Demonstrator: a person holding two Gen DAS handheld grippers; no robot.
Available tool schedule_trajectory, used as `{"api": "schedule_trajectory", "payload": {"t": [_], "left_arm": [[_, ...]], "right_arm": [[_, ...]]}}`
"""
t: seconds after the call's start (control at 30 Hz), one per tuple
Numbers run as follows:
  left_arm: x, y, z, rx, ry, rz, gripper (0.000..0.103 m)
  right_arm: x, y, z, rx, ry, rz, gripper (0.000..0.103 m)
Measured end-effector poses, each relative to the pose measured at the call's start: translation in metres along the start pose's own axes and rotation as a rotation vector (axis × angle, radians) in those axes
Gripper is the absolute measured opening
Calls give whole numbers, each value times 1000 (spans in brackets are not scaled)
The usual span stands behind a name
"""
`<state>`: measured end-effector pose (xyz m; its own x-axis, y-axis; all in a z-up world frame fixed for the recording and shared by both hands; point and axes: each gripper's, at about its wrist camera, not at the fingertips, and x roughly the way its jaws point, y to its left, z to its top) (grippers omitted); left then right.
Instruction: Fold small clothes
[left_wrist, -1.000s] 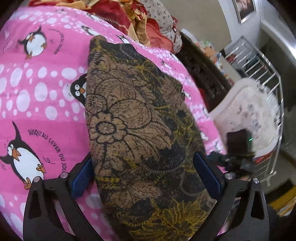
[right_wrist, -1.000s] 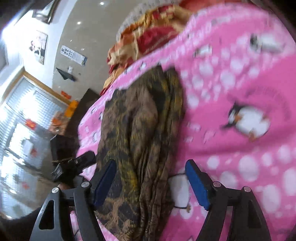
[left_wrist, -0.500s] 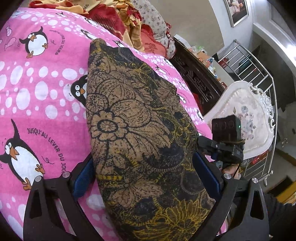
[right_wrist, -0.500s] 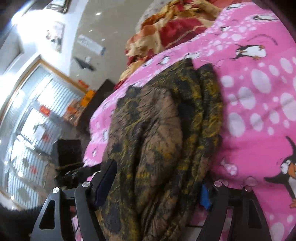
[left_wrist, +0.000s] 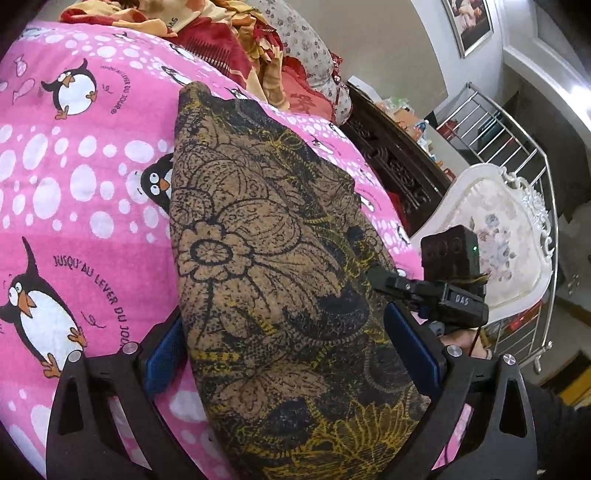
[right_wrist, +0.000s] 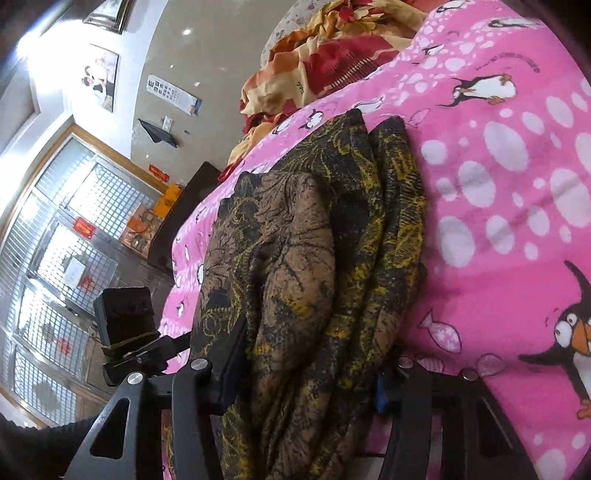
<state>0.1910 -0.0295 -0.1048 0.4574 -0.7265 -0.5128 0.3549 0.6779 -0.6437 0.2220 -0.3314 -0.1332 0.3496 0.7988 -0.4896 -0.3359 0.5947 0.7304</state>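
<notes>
A folded brown, black and yellow floral garment (left_wrist: 266, 258) lies on a pink penguin-print blanket (left_wrist: 74, 177). My left gripper (left_wrist: 291, 354) is open, its blue-padded fingers (left_wrist: 164, 354) straddling the garment's near end. The right gripper shows at the garment's right edge in the left wrist view (left_wrist: 443, 295). In the right wrist view the garment (right_wrist: 306, 266) shows stacked layers, and my right gripper (right_wrist: 306, 376) is closed on its bunched near edge. The right finger's pad is mostly hidden by cloth.
A heap of red and orange bedding (left_wrist: 221, 40) lies at the blanket's far end. A dark wooden bed frame (left_wrist: 391, 162), a white ornate chair (left_wrist: 491, 236) and a metal rack (left_wrist: 524, 147) stand beside the bed. Barred windows (right_wrist: 62, 236) show at the left.
My right gripper moved in over the garment's edge and closed on its layers. My left gripper stayed open around the garment and barely moved.
</notes>
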Motion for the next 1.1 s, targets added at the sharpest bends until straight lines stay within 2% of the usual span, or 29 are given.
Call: {"api": "schedule_trajectory", "payload": {"t": [0.07, 0.1, 0.13, 0.17, 0.2, 0.23, 0.27, 0.3, 0.4, 0.47, 0.53, 0.63, 0.7, 0.93, 1.03, 1.1], "left_arm": [[-3, 6, 1, -31, -13, -16, 93], [-5, 9, 2, -48, -19, -20, 85], [-7, 14, 3, -72, -27, -24, 70], [-8, 20, 3, -105, -34, -24, 62], [-10, 28, 3, -150, -40, -27, 40], [-9, 36, 2, -197, -37, -31, 25], [-8, 39, 2, -216, -33, -39, 25], [-8, 35, 2, -193, -34, -17, 22], [-7, 15, 2, -98, -26, 90, 19], [-14, 3, 4, -72, -41, 134, 18], [-22, -9, 4, -30, -53, 161, 17], [-40, -13, 3, 17, -54, 181, 17], [-53, -1, 4, 15, -55, 200, 17], [-119, 58, 0, -22, -66, 271, 17], [-134, 76, -6, -36, -67, 281, 18], [-129, 85, -10, -61, -50, 270, 22]], "right_arm": [[1, 0, 0, -5, 5, 6, 53], [1, 0, 0, -3, 4, 6, 53], [0, 0, 0, -3, 4, 5, 52], [0, -1, 0, 0, 5, 3, 52], [0, -1, -1, 0, 4, 2, 52], [0, -1, -1, 0, 5, 1, 52], [0, -1, -1, 0, 6, 0, 52], [0, -1, -1, 0, 6, -3, 52], [0, 1, -2, -2, 4, -19, 50], [-1, 2, -3, 26, -3, -34, 43], [-2, 6, -5, 62, -3, -27, 39], [-1, 15, -10, 132, -29, 14, 38], [7, 21, -13, 165, -29, 43, 38], [73, 61, -24, 194, 35, 140, 38], [100, 77, -28, 178, 59, 170, 38], [105, 81, -30, 149, 46, 148, 37]]}}
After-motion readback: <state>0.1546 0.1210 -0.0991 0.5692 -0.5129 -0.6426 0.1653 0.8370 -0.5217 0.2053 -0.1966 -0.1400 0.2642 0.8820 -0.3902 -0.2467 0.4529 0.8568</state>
